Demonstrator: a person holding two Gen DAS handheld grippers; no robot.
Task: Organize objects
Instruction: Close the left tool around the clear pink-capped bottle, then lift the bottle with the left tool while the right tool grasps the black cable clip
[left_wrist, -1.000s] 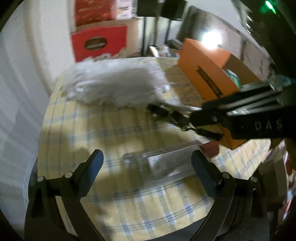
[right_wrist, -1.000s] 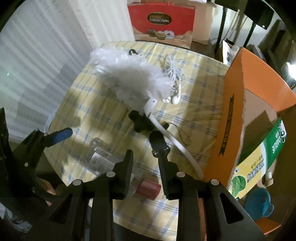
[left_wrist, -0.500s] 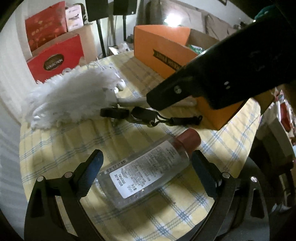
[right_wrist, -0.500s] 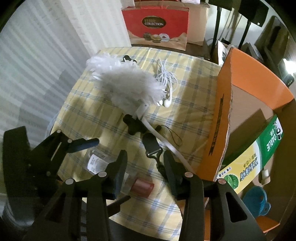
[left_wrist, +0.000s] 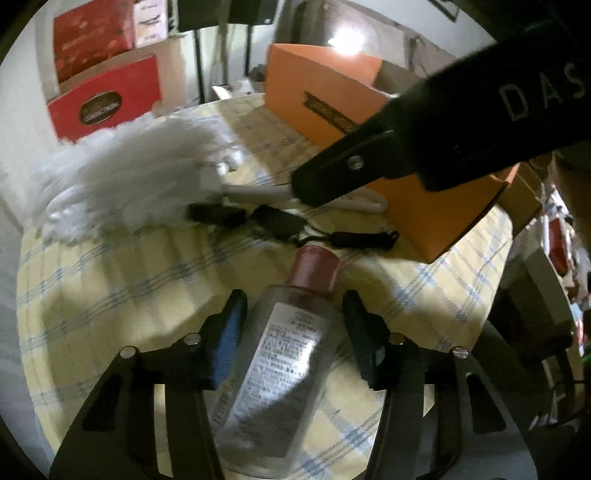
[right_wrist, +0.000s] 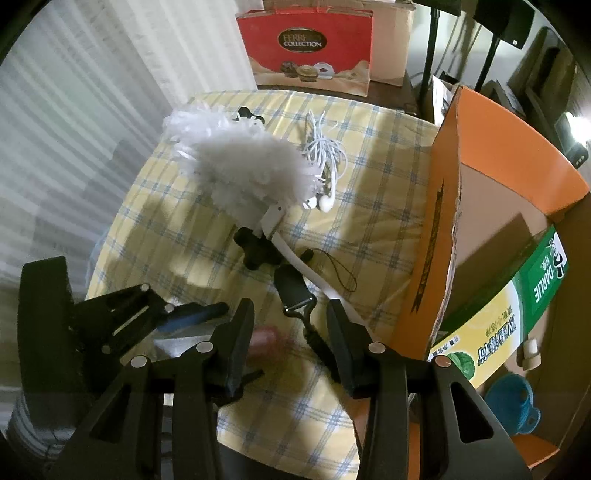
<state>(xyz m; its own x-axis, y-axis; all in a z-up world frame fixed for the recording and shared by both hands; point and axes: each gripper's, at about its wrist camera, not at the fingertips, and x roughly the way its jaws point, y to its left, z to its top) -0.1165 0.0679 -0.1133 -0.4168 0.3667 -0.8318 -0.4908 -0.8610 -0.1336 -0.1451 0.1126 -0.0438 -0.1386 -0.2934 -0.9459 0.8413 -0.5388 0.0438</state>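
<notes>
Left gripper (left_wrist: 293, 317) now narrowed around clear plastic bottle with brown cap (left_wrist: 284, 354), bottle lying between its fingers, contact unclear, right gripper (right_wrist: 290, 325) parted, empty, above black strap clip (right_wrist: 295, 291).

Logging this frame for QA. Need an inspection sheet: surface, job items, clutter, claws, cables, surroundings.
Surface: round table under a yellow-and-blue checked cloth.
Job's things: clear plastic bottle with a reddish-brown cap lying flat; fluffy white duster with a white handle; open orange cardboard box holding a green-and-yellow carton.
Clutter: black strap with clips beside the duster handle.
Claws: left claw open, fingers either side of the bottle, contact not clear; right claw open above the strap, holding nothing.
Cables: tangled white earphones by the duster head.
Surroundings: red chocolate gift bag; white curtain.
</notes>
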